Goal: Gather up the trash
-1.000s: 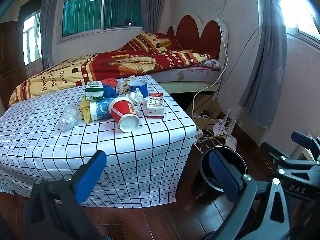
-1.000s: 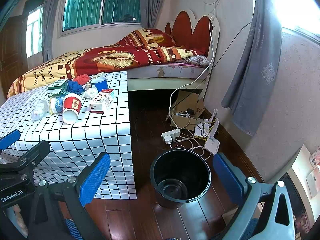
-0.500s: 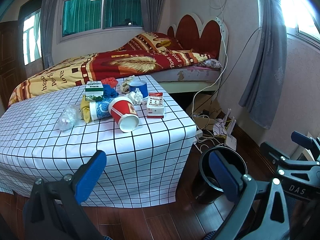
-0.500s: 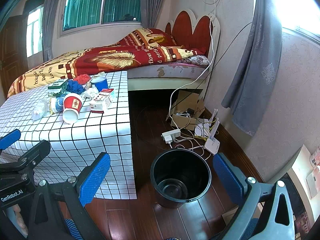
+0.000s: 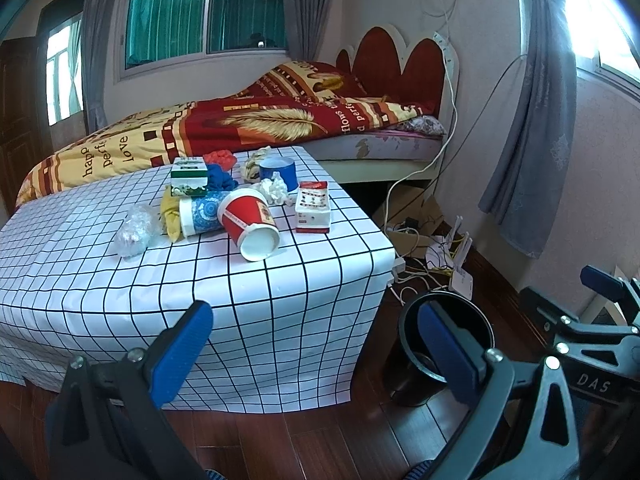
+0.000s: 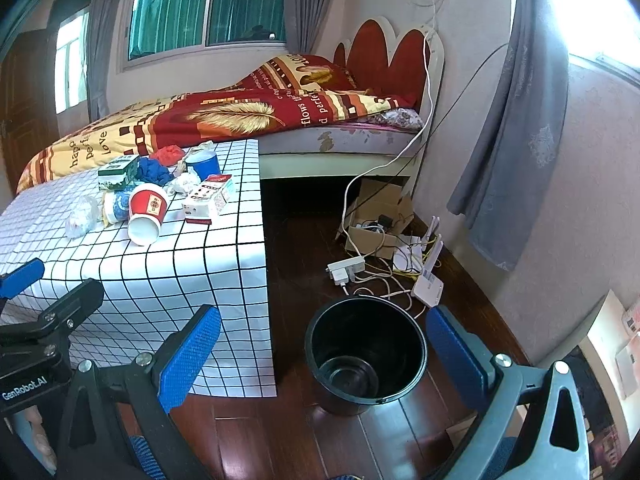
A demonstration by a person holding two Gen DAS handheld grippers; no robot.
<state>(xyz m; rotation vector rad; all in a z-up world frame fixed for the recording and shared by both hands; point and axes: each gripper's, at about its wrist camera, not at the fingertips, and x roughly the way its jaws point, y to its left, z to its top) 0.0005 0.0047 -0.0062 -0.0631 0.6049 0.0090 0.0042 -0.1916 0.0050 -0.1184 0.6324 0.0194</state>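
Nothing moved; bin (image 6: 366, 354) interior right-view only.

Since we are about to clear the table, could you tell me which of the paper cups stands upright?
The blue cup at the table's far edge stands upright; the red cup and the blue-patterned cup lie on their sides.
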